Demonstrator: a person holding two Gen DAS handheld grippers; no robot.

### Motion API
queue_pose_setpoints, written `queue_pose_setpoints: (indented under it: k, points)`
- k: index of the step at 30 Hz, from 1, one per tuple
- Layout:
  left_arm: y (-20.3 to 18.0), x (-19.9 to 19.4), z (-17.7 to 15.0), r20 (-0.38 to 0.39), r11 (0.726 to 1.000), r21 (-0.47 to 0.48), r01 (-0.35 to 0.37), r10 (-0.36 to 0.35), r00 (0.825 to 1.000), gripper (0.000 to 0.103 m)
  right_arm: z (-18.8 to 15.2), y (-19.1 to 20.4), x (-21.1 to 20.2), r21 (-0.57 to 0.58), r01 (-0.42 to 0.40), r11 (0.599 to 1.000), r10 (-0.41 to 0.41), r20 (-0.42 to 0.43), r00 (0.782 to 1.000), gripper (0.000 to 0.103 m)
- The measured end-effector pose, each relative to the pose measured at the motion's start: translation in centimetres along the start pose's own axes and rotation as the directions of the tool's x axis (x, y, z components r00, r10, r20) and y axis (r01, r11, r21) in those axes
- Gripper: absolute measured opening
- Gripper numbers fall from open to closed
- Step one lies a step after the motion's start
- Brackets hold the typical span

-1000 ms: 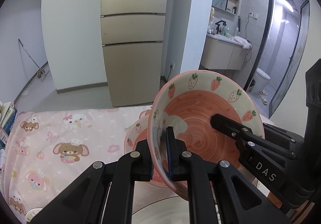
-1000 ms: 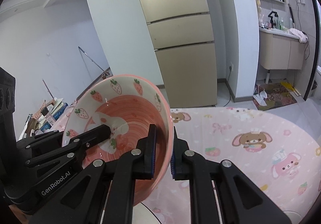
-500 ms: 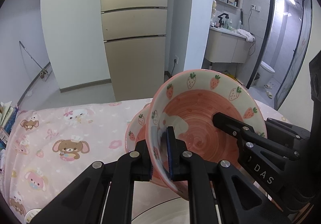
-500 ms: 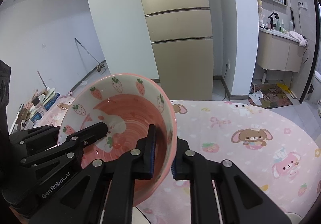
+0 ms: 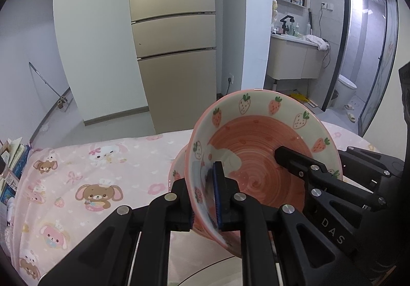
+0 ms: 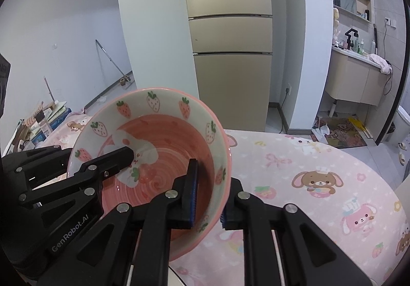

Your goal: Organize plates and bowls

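A pink strawberry bowl (image 5: 258, 147) is held in the air by both grippers over the pink-clothed table. My left gripper (image 5: 203, 198) is shut on its left rim, one finger inside and one outside. My right gripper (image 6: 208, 198) is shut on its right rim (image 6: 225, 173); the bowl also fills the right wrist view (image 6: 164, 155). The right gripper shows across the bowl in the left wrist view (image 5: 307, 173), the left gripper in the right wrist view (image 6: 102, 165). The edge of a second strawberry bowl (image 5: 175, 170) peeks out just behind and below the held one.
The table has a pink cartoon-animal cloth (image 5: 89, 178) (image 6: 320, 183). A white plate rim (image 5: 205, 270) lies under the grippers at the near edge. Books and clutter (image 6: 43, 119) sit at the table's left end. A fridge (image 5: 174, 42) stands beyond the table.
The bowl and both grippers have lowered and shifted slightly, so the second bowl behind is now mostly hidden. Both grips are unchanged.
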State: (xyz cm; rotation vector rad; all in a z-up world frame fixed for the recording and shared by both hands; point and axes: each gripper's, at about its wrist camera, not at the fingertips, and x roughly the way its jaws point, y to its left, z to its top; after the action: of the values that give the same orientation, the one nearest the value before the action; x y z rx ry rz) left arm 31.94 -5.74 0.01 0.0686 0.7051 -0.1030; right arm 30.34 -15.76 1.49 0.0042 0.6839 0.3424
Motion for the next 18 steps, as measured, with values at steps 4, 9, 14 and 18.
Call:
queue_pose_setpoints:
  k: [4,9,14,18]
  points:
    - [0.2,0.6,-0.2,-0.017,1.000,0.004,-0.022,0.022,1.000,0.012,-0.3,0.5,0.5,-0.030,0.015,0.999,-0.015,-0.015,1.000,0.012]
    - [1.0,0.9,-0.4,-0.028,1.000,-0.021,-0.016,0.016,0.999,0.012,-0.1,1.0,0.8,-0.053,0.021,0.998,-0.022,-0.012,1.000,0.012]
    - [0.4,0.9,-0.5,-0.023,0.999,-0.006,-0.032,0.032,0.999,0.013,-0.2,1.4,0.9,-0.077,0.054,0.996,-0.055,-0.004,0.998,0.013]
    - [0.4,1.2,-0.7,-0.026,0.999,0.005,-0.047,0.048,0.999,0.014,-0.5,2.2,1.1,-0.115,0.102,0.988,-0.102,-0.001,0.995,0.014]
